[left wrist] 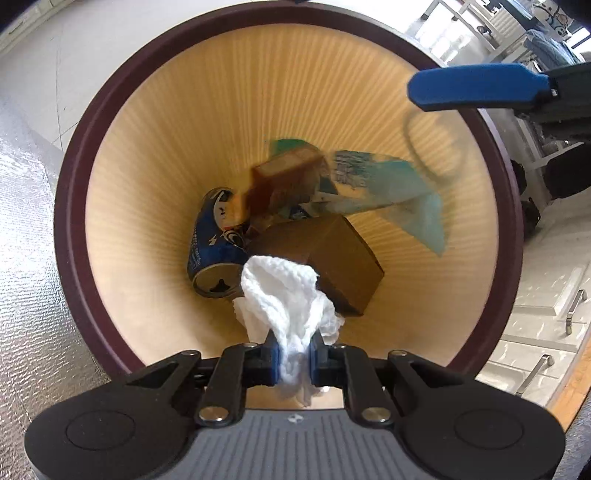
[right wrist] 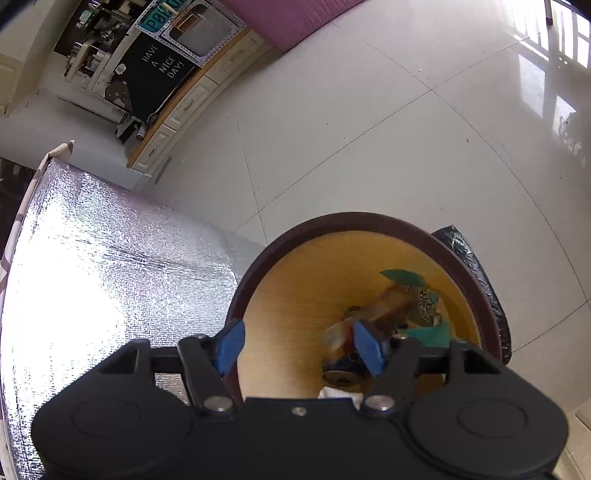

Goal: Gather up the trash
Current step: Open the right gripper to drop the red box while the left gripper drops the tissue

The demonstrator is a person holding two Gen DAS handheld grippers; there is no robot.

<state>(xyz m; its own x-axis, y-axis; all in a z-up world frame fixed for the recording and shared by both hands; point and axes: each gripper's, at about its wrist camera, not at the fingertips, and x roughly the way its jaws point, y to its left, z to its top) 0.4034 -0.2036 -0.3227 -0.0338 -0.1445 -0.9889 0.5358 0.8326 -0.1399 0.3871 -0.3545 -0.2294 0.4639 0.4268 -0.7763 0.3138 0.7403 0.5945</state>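
A round bin [left wrist: 74,206] with a dark maroon rim and tan inner wall fills the left wrist view. My left gripper [left wrist: 293,354] points straight down into it, shut on a crumpled white tissue [left wrist: 284,291]. Inside lie a blue drink can [left wrist: 212,251], a brown box [left wrist: 332,258], a teal wrapper [left wrist: 388,188] and a blurred brown bottle [left wrist: 280,181]. My right gripper [right wrist: 299,347] stands open over the bin's rim [right wrist: 354,218] with nothing between its pads. One of its blue fingers [left wrist: 476,86] shows over the far right rim. The bottle [right wrist: 391,302] is blurred below it.
A silver foil mat [right wrist: 110,258] lies beside the bin on the white tiled floor [right wrist: 406,129]. White cabinet drawers [left wrist: 546,314] stand close to the bin's other side. A pink mat [right wrist: 291,18] lies farther off. Something black and crinkled [right wrist: 476,266] sticks out behind the bin.
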